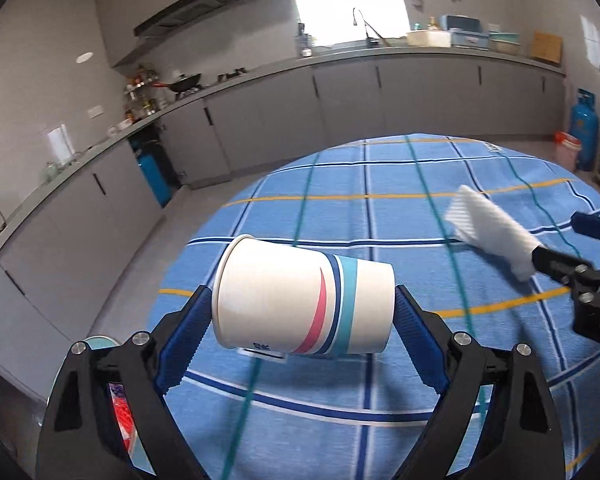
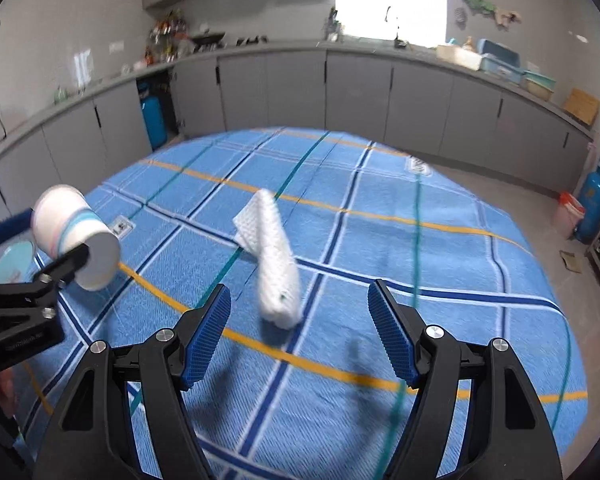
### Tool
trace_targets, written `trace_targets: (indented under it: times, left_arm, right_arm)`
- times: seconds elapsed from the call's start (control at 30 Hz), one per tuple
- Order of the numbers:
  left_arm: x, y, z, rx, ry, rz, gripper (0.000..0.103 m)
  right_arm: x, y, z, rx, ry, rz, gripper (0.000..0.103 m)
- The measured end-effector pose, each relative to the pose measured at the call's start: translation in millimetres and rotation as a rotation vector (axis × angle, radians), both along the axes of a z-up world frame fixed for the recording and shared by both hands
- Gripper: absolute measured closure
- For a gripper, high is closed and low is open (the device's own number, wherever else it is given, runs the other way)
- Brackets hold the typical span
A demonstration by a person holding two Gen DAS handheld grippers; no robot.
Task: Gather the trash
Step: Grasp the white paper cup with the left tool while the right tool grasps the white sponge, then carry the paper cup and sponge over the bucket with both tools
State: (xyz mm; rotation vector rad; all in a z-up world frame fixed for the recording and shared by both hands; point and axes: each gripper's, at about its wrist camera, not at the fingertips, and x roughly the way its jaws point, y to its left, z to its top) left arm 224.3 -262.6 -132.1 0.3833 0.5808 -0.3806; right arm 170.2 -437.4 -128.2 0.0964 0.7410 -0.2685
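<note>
1. Your left hand-held gripper (image 1: 300, 312) is pinching the white paper cup with blue, teal and pink bands (image 1: 292, 300), one pad on the rim and the other on the base. The cup is clear of the cloth, so judge that piece as collected but not yet binned.
2. The cup lies on its side across the jaws. In the left wrist view its long axis runs from 9 to 3 o'clock, with the open mouth at 9 and the base at 3.
3. Your right hand-held gripper (image 2: 299, 296) is spread wide, and neither pad touches anything.
4. The crumpled white paper towel (image 2: 272, 248) has its near end between those open jaws. Its long axis runs away from you towards 11 o'clock. It is blurred, so you cannot tell whether it rests on the cloth. That piece is still to be secured.
5. A teal-rimmed plate (image 2: 8, 260) sits at 9 o'clock near the worktop's edge.
6. The round worktop under the blue checked cloth (image 2: 420, 264) shows no other litter.
7. Beyond it stand grey cabinets (image 2: 356, 92). No bin is in sight, so finding one and dropping both pieces is what remains.
</note>
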Motion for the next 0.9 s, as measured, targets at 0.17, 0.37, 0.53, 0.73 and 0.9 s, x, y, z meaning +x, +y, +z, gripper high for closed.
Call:
trace_targets:
  times: [0.17, 0.37, 0.53, 0.73, 0.9]
  left_arm:
    - [3.6, 11.5, 2.4, -0.014, -0.004, 0.032, 0.016]
    - [2.9, 24.7, 5.9, -0.035, -0.003, 0.053, 0.016]
    - [-1.8, 36.5, 7.8, -0.043, -0.006, 0.065, 0.016]
    - [-10.9, 55.4, 10.9, -0.051, -0.012, 0.088, 0.016]
    - [-16.5, 74.0, 13.7, -0.054, -0.019, 0.112, 0.016]
  right_arm:
    - [15.9, 3.4, -10.9, 0.011, 0.059, 0.017, 0.071]
    - [11.2, 15.5, -12.1, 0.004, 0.061, 0.060, 0.090]
    - [-0.4, 33.6, -0.7, 0.009, 0.013, 0.094, 0.091]
    - [-5.4, 60.7, 16.3, -0.003, -0.032, 0.147, 0.091]
    - [-5.5, 84.0, 24.6, 0.001, -0.054, 0.188, 0.091]
